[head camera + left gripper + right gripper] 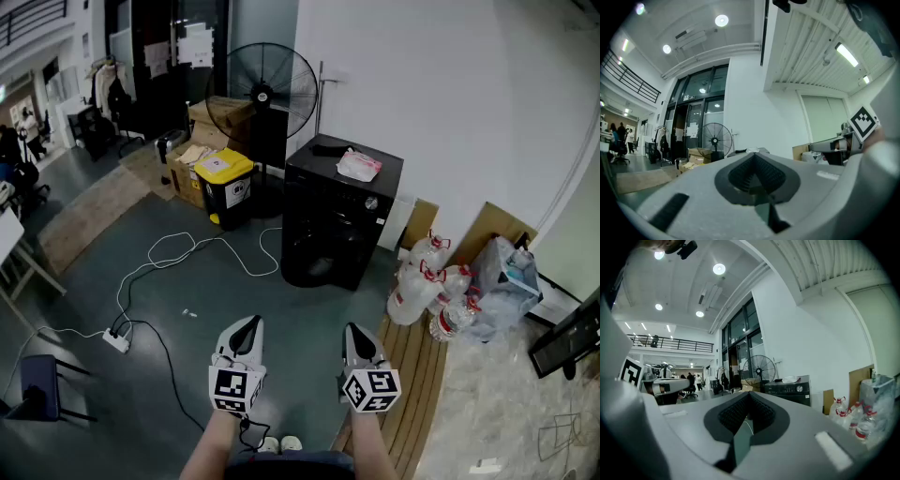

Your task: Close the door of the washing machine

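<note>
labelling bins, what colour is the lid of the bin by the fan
Yellow lid, black bin; head view shows it best.

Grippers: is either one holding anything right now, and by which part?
Nothing is held. The left gripper and the right gripper both have their jaws together and empty, apart from the washing machine ahead.

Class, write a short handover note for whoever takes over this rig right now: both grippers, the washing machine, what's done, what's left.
Left gripper: shut, empty.
Right gripper: shut, empty.
Washing machine: black, ahead by the wall, well out of reach; neither gripper touches it.
Done: nothing on the door yet; from here I cannot tell whether it is ajar.
Left: walk up, push the door shut.
</note>
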The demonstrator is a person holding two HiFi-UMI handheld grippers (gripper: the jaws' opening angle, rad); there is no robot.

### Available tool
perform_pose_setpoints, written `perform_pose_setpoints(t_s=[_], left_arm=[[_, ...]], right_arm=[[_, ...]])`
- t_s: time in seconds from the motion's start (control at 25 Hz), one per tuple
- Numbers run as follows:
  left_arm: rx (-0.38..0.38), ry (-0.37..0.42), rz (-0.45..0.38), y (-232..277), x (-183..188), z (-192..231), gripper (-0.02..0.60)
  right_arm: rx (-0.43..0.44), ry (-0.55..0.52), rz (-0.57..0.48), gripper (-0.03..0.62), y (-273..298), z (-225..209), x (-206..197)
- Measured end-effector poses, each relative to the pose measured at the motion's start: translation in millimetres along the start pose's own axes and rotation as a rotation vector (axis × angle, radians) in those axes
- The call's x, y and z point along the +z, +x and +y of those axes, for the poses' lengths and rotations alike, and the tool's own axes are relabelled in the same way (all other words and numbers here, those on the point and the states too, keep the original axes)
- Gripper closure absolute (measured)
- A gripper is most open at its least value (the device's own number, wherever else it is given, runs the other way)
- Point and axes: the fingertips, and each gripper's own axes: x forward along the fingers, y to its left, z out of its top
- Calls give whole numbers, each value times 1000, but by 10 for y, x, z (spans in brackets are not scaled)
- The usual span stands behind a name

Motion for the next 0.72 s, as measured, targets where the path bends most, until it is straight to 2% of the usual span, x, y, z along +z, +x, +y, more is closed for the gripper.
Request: perform_pose_setpoints(t_s=[0.72], left_arm=[[-10,-23,21,-3,-104,68,575]], right_arm=[[5,5,3,580,40,117,-33]])
